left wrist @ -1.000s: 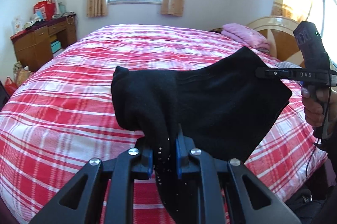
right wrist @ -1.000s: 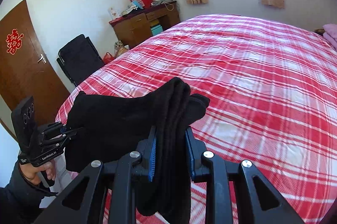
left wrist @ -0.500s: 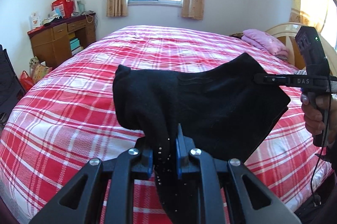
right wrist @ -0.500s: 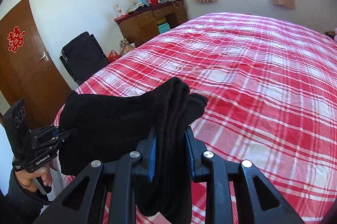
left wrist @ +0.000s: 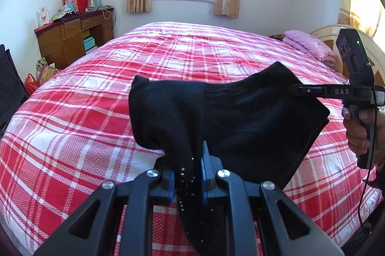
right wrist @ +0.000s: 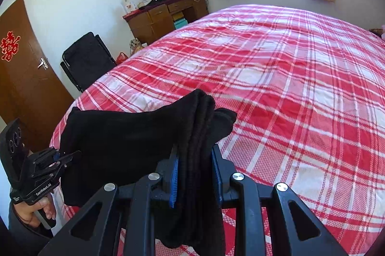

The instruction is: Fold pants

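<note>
Left wrist view, soft black knit pants (left wrist: 240, 116), folded, plaid woven bedspread (left wrist: 72, 131)

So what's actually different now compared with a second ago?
Both views have swung: the window and desk have slid rightward in each picture, so both tools turned together, carrying the black pants over the bed. Nothing was taken up or released. The left tool and right tool remain clamped on the stretched cloth.
</note>
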`<action>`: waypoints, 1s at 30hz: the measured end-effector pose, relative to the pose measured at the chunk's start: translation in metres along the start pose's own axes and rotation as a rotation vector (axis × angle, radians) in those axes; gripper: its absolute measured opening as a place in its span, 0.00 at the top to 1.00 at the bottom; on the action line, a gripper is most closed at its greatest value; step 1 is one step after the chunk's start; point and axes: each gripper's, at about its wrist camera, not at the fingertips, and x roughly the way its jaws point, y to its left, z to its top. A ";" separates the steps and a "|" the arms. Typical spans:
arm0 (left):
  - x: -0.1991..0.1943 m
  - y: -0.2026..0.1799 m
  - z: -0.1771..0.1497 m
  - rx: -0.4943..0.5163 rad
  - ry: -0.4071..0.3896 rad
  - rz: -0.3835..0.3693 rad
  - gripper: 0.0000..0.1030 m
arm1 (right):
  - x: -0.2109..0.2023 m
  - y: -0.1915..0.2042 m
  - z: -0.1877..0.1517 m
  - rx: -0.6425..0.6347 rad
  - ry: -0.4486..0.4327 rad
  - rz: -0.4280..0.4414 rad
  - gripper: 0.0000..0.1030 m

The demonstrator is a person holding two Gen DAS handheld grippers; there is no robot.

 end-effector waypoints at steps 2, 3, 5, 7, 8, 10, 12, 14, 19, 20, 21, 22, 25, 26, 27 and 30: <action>0.002 -0.002 -0.002 0.009 0.004 0.008 0.82 | 0.002 -0.003 -0.002 0.007 0.003 -0.002 0.75; 0.003 -0.003 -0.003 0.014 0.005 0.015 0.79 | 0.003 -0.004 -0.002 0.011 0.006 -0.003 0.75; 0.005 -0.003 -0.005 0.019 0.012 0.031 0.72 | 0.006 -0.007 -0.002 0.019 0.018 -0.011 0.75; 0.008 -0.004 -0.008 0.033 0.026 0.053 0.63 | 0.011 -0.013 -0.003 0.040 0.044 -0.014 0.74; 0.010 -0.004 -0.010 0.035 0.033 0.069 0.54 | 0.014 -0.016 -0.005 0.054 0.052 -0.024 0.73; 0.014 -0.003 -0.013 0.039 0.049 0.075 0.48 | 0.019 -0.022 -0.008 0.070 0.069 -0.031 0.68; 0.016 -0.001 -0.016 0.041 0.053 0.099 0.35 | 0.023 -0.027 -0.011 0.078 0.085 -0.056 0.64; 0.016 0.003 -0.018 0.031 0.049 0.116 0.28 | 0.022 -0.030 -0.014 0.087 0.082 -0.063 0.59; 0.008 0.013 -0.021 0.001 0.047 0.129 0.18 | 0.002 -0.039 -0.021 0.120 0.030 -0.093 0.55; 0.005 0.013 -0.021 -0.003 0.044 0.137 0.18 | -0.004 -0.039 -0.023 0.127 0.013 -0.097 0.54; 0.002 0.011 -0.021 -0.003 0.040 0.141 0.18 | -0.013 -0.039 -0.025 0.135 -0.008 -0.102 0.54; 0.000 0.009 -0.021 0.002 0.038 0.140 0.18 | -0.022 -0.038 -0.028 0.139 -0.030 -0.102 0.52; -0.010 0.000 -0.019 0.029 0.026 0.162 0.15 | -0.045 -0.031 -0.038 0.122 -0.059 -0.115 0.48; -0.013 -0.002 -0.018 0.031 0.018 0.163 0.12 | -0.052 -0.028 -0.042 0.109 -0.063 -0.125 0.48; -0.016 -0.005 -0.016 0.035 0.009 0.162 0.09 | -0.060 -0.024 -0.046 0.092 -0.067 -0.135 0.47; -0.028 -0.017 -0.011 0.054 -0.015 0.160 0.08 | -0.083 -0.017 -0.057 0.067 -0.081 -0.142 0.47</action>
